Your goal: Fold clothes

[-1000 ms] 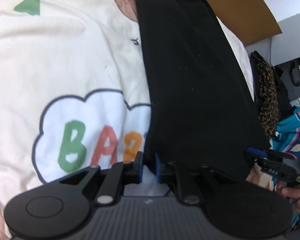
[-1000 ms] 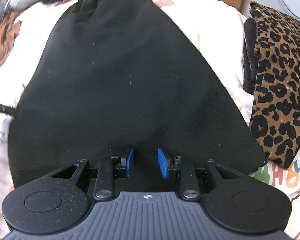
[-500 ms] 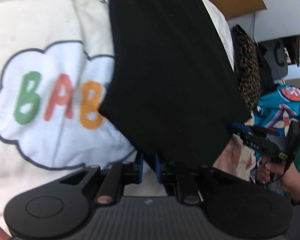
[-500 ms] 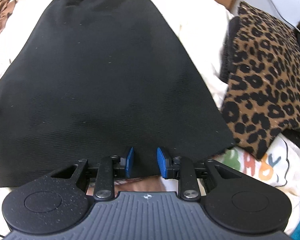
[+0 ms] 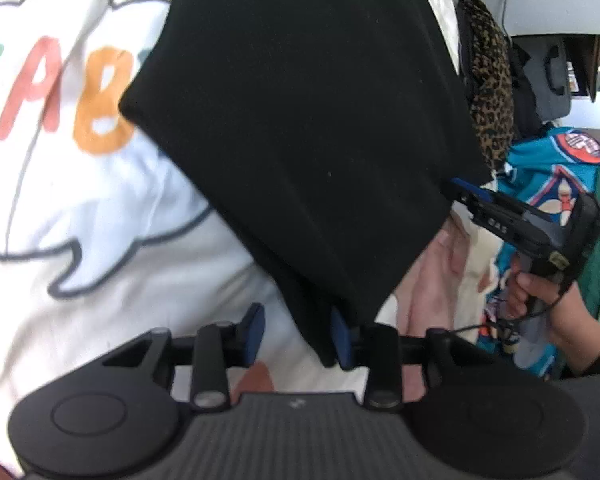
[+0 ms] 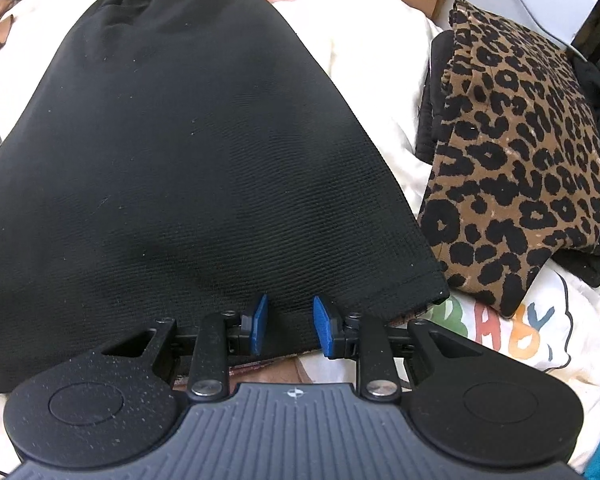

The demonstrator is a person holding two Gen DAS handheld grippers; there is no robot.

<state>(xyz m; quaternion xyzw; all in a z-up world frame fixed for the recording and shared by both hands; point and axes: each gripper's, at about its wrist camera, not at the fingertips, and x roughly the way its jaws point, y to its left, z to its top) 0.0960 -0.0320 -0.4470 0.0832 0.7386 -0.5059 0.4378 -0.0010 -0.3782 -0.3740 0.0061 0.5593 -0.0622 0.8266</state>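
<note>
Black skirt [image 6: 188, 152] flat for folding; left tool [image 5: 298, 334] just let go, right tool [image 6: 287, 326] pinching hem.

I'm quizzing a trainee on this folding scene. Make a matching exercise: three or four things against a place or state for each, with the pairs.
1 black garment
2 leopard-print cloth
3 left gripper
4 white BABY cover

A lies under everything
B folded, beside the garment
C jaws just opened, hem corner by one pad
D spread flat in the middle

Pairs: 1-D, 2-B, 3-C, 4-A
</note>
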